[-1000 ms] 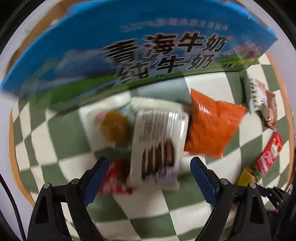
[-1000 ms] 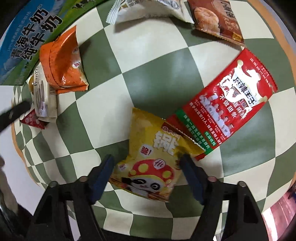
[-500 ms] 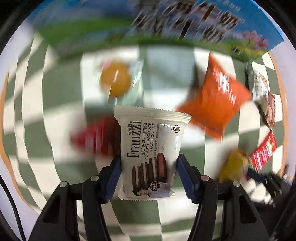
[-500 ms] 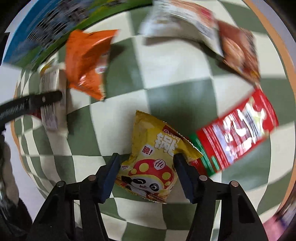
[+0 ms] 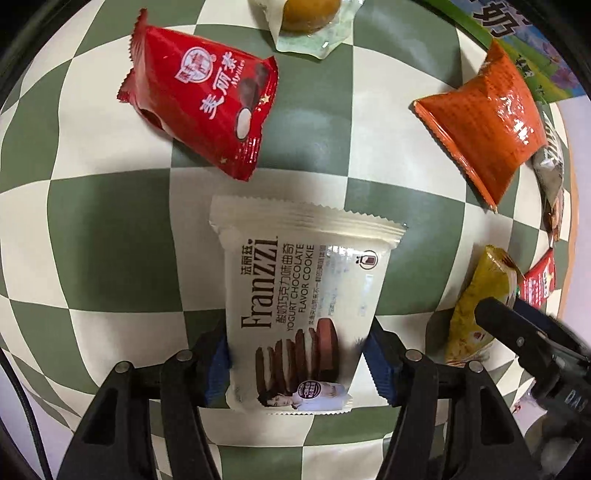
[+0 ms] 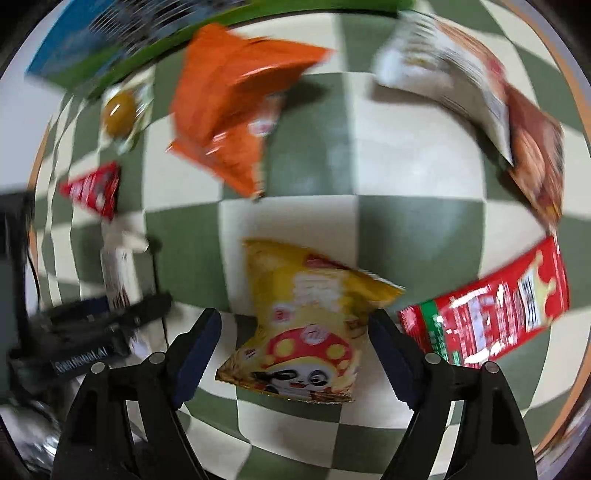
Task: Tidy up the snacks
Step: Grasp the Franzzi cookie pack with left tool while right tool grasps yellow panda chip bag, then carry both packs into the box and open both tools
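Nearest in the left wrist view: left tongs [image 5: 297, 343] clamped low on both sides of the white Franzzi cookie pack [image 5: 306, 295], grip just easing a little wider, pads touching the wrapper, pack held label-up over the green-and-cream checked tabletop [image 5: 110, 221], probably so it can be carried to a sorted spot or set down there. Nearest in the right wrist view, blurred: right tongs [image 6: 293, 325] standing apart after just opening, yellow panda snack bag [image 6: 295, 291] lying on the cloth between them, clear daylight beside the left pad, so apparently let go, not gripped. Just beside that bag, to its right, a long red-and-green packet [image 6: 487, 306] flat on the cloth. Farther off, in the left view, a red chocolate-ball packet [image 5: 207, 107] just beyond the cookie pack's top seal and an orange pouch [image 5: 484, 125] toward the right rim, both loose and apparently unsorted. Farthest, at the cloth's far edge, a clear-wrapped golden bun [image 5: 306, 14] and a blue-and-green milk carton box [image 5: 517, 33], possibly the collecting place, though its opening is out of sight.
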The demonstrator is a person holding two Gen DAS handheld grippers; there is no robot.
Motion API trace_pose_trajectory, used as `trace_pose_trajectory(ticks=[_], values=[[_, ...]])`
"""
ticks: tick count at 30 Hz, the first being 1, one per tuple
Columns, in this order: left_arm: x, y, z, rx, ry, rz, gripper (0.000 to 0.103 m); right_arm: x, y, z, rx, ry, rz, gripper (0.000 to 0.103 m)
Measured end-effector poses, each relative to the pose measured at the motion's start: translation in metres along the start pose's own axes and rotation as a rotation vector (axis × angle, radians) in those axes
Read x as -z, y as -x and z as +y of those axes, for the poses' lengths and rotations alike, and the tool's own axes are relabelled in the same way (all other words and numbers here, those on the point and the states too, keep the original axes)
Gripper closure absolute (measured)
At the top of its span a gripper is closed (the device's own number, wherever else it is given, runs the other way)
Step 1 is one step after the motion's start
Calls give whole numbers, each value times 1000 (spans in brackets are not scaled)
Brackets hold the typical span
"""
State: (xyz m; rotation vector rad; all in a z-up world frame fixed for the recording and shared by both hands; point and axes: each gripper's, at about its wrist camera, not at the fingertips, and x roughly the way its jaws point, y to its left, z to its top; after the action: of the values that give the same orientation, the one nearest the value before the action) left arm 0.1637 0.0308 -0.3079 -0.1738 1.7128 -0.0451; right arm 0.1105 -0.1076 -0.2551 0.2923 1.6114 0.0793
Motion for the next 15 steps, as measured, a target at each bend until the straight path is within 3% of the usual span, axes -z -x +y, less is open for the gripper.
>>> trace_pose_trajectory(ticks=[4, 5, 7, 15], values=[[2, -3, -1, -8, 23, -17, 44, -2, -12, -16, -32, -109, 26, 21], [-12, -3, -1, -16, 28, -26, 44, -5, -10, -18, -13, -100, 16, 24], [-10, -2, -4, -32, 26, -41, 45, -5, -9, -13, 27, -61, -2, 40], [1, 16, -15, -37, 35, -53, 46, 24, -5, 15, 56, 3, -35, 48]])
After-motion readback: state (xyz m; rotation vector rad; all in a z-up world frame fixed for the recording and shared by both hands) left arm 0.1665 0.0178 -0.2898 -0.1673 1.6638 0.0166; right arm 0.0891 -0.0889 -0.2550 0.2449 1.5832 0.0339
